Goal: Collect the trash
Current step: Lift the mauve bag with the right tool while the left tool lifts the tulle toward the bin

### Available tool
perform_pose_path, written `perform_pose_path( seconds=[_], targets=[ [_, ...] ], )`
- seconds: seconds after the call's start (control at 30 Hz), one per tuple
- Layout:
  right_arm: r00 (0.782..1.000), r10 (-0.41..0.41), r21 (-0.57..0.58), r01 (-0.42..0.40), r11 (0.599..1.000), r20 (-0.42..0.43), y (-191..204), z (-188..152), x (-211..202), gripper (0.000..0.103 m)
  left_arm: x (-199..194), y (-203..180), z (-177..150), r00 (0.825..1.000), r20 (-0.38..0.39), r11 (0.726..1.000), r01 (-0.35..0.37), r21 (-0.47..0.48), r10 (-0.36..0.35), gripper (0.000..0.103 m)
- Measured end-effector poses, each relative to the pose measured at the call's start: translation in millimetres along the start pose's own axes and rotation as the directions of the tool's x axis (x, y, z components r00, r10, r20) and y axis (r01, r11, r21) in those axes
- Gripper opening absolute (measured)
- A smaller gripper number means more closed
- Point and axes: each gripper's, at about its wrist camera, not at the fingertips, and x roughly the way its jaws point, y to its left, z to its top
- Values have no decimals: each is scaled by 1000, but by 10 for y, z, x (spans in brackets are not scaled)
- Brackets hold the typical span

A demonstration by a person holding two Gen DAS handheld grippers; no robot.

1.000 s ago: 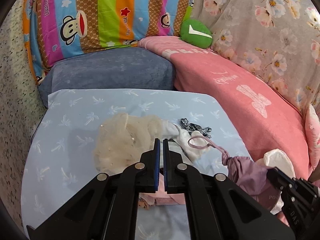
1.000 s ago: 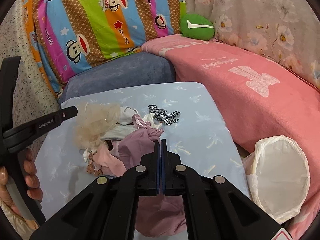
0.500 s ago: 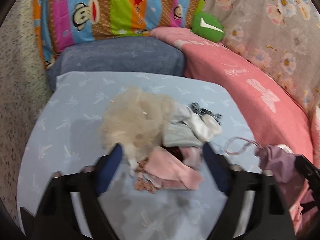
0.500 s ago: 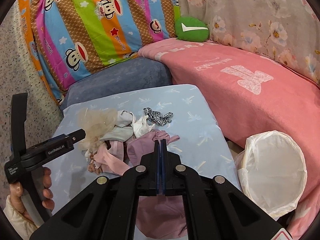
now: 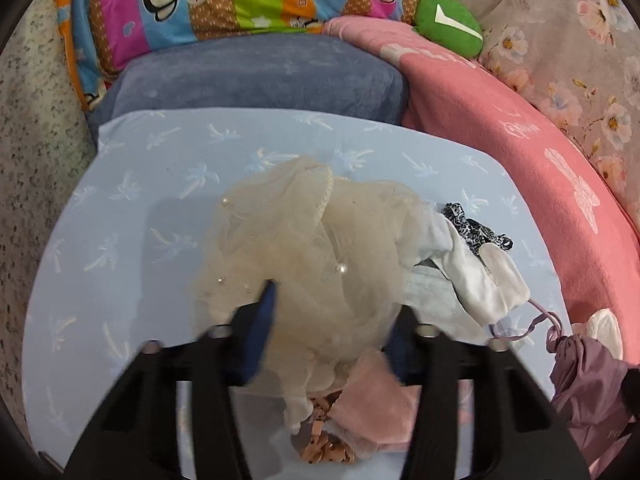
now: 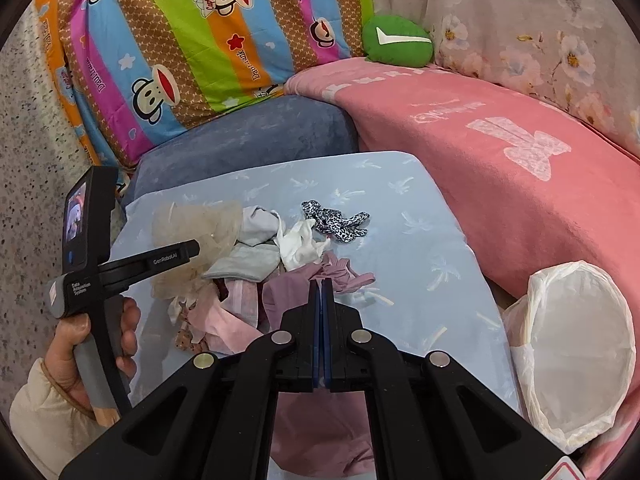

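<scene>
I read "GenRobot.AI" and "Data Acquisition System" on my left gripper (image 6: 188,250); the striped monkey cushion (image 6: 208,40) says "Captain" and "Paul frank". Left jaws are closing around the beige tulle (image 5: 312,264), pads not clearly pressing yet. Right gripper (image 6: 322,292) is clamped on the mauve cloth (image 6: 292,292). The scrap pile sits mid-left on the blue pad (image 6: 420,248); its right half is bare. The white-lined bin (image 6: 576,352) stands off the pad's near right edge.

Our left gripper (image 5: 332,312) fingertips blurred, buried in beige pearl-dotted tulle (image 5: 304,256), mauve cloth bag (image 5: 588,392) cut off by our view's edge
</scene>
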Motion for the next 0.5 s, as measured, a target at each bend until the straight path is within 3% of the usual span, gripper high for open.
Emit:
perform_pose_path(
  seconds=[0.03, 0.13, 0.5],
  targets=[
    [1000, 0, -1, 0, 1000, -1, 8, 7, 12, 1, -2, 9, 5, 1000, -5, 1000, 7, -8, -7, 16],
    [1000, 0, 0, 0, 1000, 3, 13, 24, 12, 1, -111, -19, 8, 1000, 15, 1000, 20, -6, -20, 5],
    [995, -24, 59, 18, 998, 92, -255, 153, -404, 1, -861, -541, 49, 985, 136, 991, 89, 102, -102, 5]
  ],
)
